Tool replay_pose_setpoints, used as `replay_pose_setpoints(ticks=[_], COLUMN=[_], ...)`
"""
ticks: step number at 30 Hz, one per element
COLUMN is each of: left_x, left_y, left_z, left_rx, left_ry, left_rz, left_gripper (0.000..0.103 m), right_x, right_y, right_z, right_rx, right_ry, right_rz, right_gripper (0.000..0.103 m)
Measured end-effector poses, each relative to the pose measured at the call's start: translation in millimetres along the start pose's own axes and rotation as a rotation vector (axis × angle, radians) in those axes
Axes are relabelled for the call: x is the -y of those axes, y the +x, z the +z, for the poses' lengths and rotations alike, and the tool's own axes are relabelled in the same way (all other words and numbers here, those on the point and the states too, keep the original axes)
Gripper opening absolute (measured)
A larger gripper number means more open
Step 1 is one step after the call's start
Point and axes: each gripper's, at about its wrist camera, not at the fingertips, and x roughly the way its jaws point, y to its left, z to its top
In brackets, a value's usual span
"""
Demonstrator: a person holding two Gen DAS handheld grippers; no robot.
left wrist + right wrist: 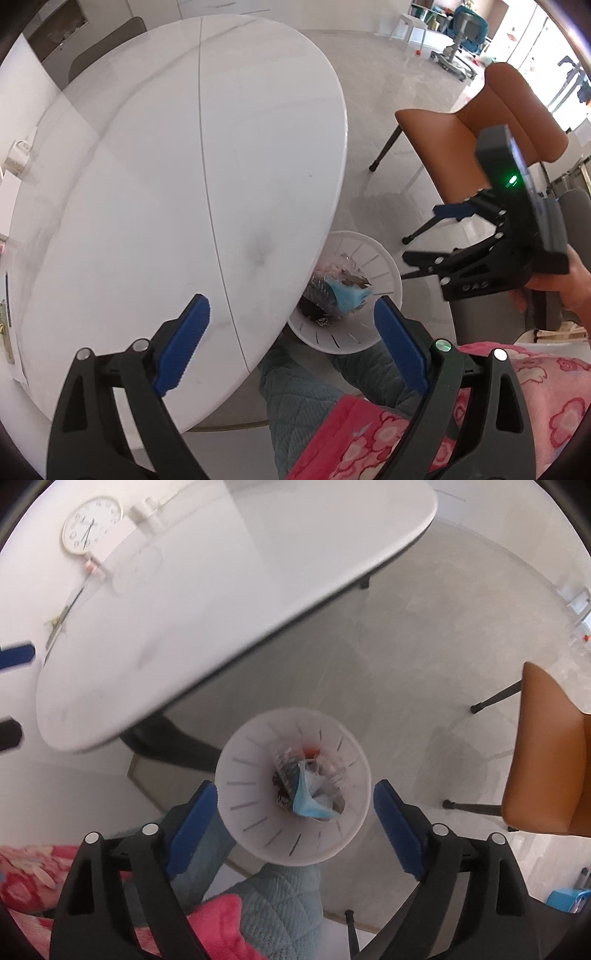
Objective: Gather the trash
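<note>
White bin (258,812) beside tabletop (229,602) holds trash; right hand-held gripper (295,812) above it, wide, empty; fetch next piece.

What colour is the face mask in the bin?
Light blue face mask, clearest in the right wrist view, inside the white bin.

White bin (384,258) of trash beside table (147,184), blue item (349,297) possibly a mask
</note>
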Motion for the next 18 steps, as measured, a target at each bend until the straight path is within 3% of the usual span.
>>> replay_pose_setpoints(ticks=[7,9,18], left_x=[-8,-16,-76], left_y=[-11,-21,-71], left_z=[8,13,39], left_rx=[0.055,0.092,0.252], left_ry=[-0.045,-0.082,-0.196], left_rz=[0.018,0.021,0.177], left_gripper=[0.089,0.091,0.091], right_x=[0,-5,-42], right_y=[-44,-59,-117], right_z=[27,38,118], right_rx=[0.1,0.13,0.286], right_ry=[0.015,0.015,0.025], right_rz=[-0.017,-0.031,-0.071], right_gripper=[0.092,0.099,0.101])
